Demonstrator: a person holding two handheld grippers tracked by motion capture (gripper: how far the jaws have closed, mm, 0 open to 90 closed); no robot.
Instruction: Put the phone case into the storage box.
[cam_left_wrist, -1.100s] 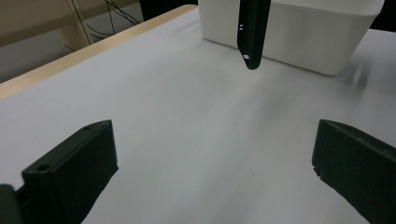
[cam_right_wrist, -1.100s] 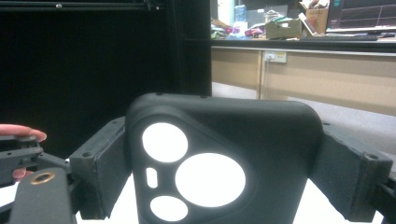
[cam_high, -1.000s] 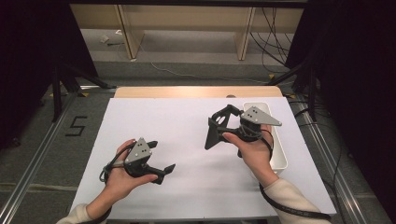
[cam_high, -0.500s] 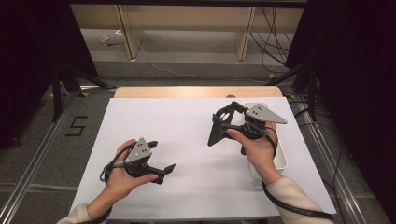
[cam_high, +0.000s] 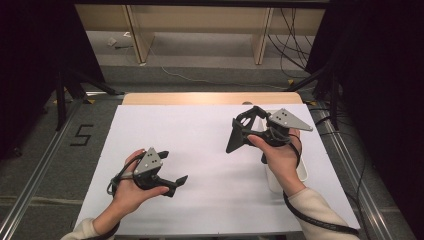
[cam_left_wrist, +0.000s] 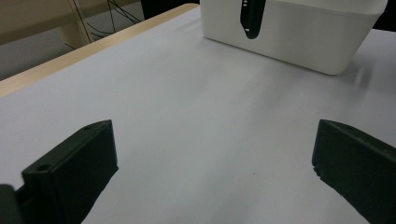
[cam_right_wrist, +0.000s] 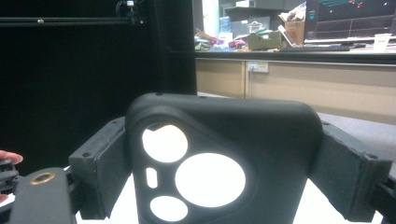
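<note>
Black phone case (cam_right_wrist: 223, 163) sits clamped between the 2 jaws of our right gripper (cam_high: 247, 137), lifted above the white table (cam_high: 200, 130) beside the white bin (cam_high: 300, 172). Our left gripper (cam_high: 175, 182) rests low on the table, jaws spread wide, holding nothing.

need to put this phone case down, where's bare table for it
The white table is bare between the left tongs and right tongs holding the phone case, and along the far edge. The right side is crowded by the white bin.
</note>
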